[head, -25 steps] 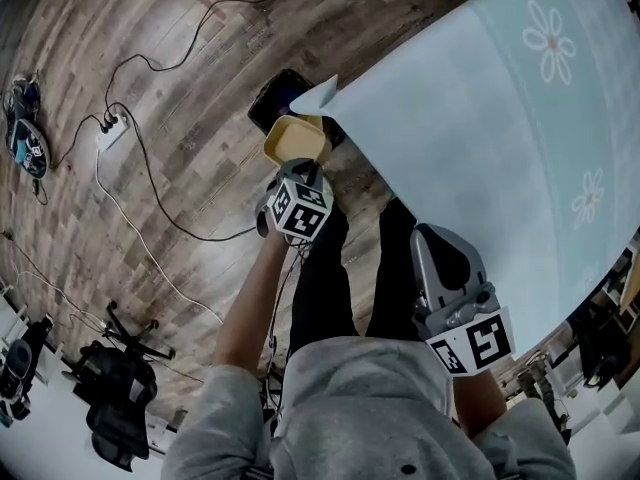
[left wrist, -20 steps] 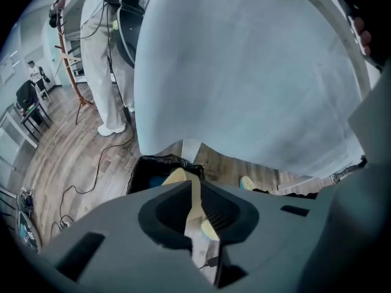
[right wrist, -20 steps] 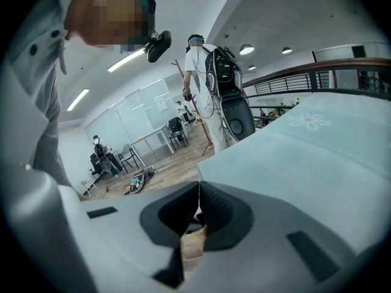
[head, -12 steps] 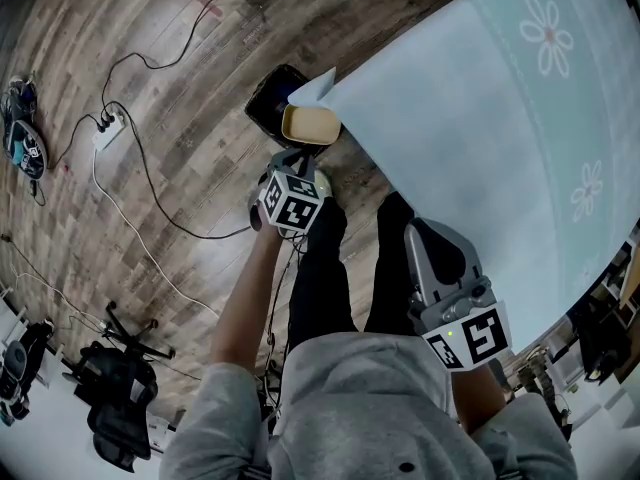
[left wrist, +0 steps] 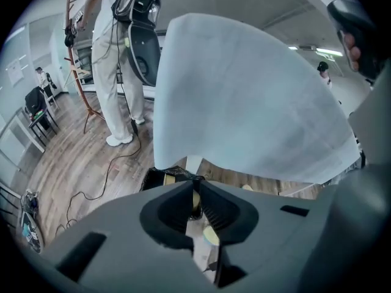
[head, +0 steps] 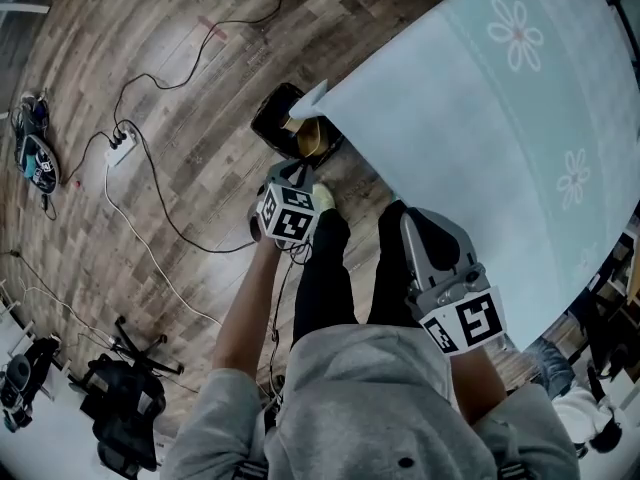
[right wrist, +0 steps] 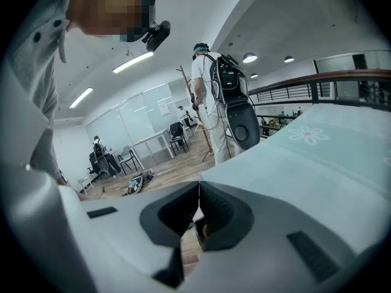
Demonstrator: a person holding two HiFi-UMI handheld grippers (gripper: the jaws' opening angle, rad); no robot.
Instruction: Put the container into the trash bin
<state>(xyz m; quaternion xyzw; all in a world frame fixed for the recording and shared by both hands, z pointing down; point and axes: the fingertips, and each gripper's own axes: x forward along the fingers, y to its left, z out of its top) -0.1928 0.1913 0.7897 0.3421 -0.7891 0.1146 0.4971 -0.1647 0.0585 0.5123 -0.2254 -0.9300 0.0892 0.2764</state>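
Observation:
The yellow container (head: 309, 140) lies tilted inside the black trash bin (head: 270, 118), which stands on the wooden floor by the table's corner. My left gripper (head: 295, 169) hangs just short of the bin, pointing down at it. Its jaws stand a narrow gap apart with nothing between them. In the left gripper view the bin (left wrist: 153, 179) shows beyond the left gripper (left wrist: 195, 186), and a yellow strip of the container (left wrist: 194, 204) shows through the gap. My right gripper (head: 421, 224) rests low over my legs; in the right gripper view the right gripper (right wrist: 198, 187) has its tips together and empty.
A pale tablecloth with flowers (head: 480, 118) covers the table, and its corner (head: 308, 96) hangs over the bin. Cables and a power strip (head: 121, 146) lie on the floor at the left. A person in white (left wrist: 116, 60) stands beyond the bin.
The container has left my left gripper's jaws and dropped into the bin. The left gripper has since lifted a little away from the bin. The right gripper stayed put.

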